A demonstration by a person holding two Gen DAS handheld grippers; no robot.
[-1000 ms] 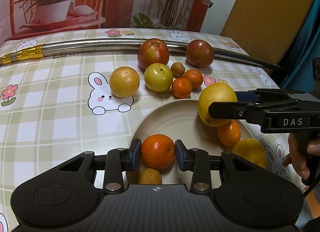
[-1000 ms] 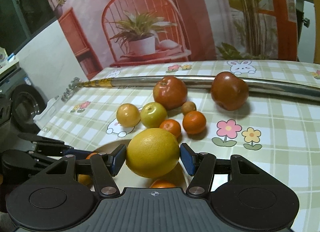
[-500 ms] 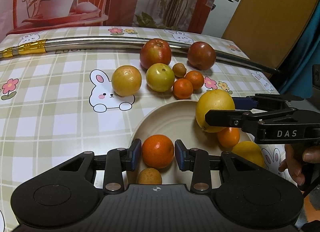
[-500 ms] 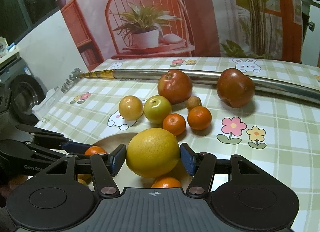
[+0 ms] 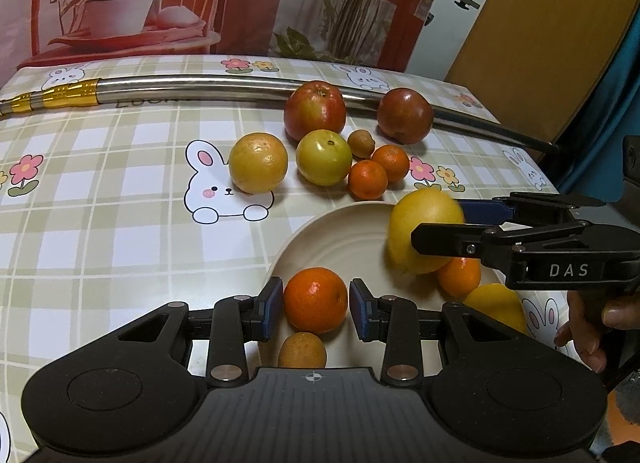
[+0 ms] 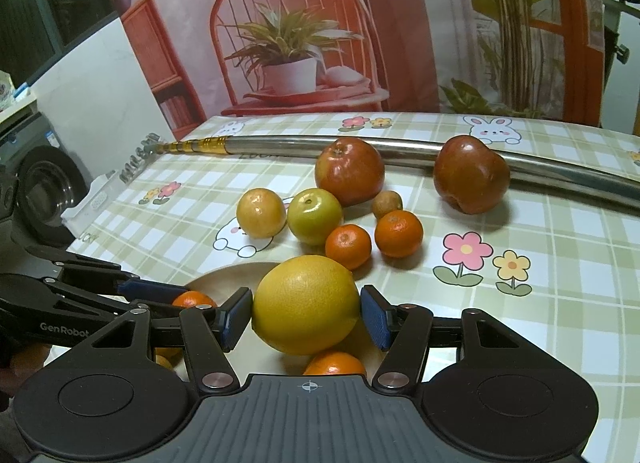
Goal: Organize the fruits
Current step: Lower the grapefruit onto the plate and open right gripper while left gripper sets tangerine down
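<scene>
A: Any readable text?
B: "DAS" in white stood on the side of the right claw (image 5: pixel 436 241), in the left wrist view.
A: Other claw?
B: "GenRobot" in white on the left claw (image 6: pixel 160 299), last letter cut off by the near claw's body.
A: The steel pole (image 5: pixel 192 84)?
B: Dark lettering on it, looked like "LUCK…", half hidden by an apple. Couldn't read it fully.

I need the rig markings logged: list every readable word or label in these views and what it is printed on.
"DAS": on the right gripper, left wrist view.
"GenRobot": on the left gripper, right wrist view, its end hidden.
Dark lettering on the steel tube: partly hidden, unreadable.
Lettering at the tablecloth edge: too distorted to read.
</scene>
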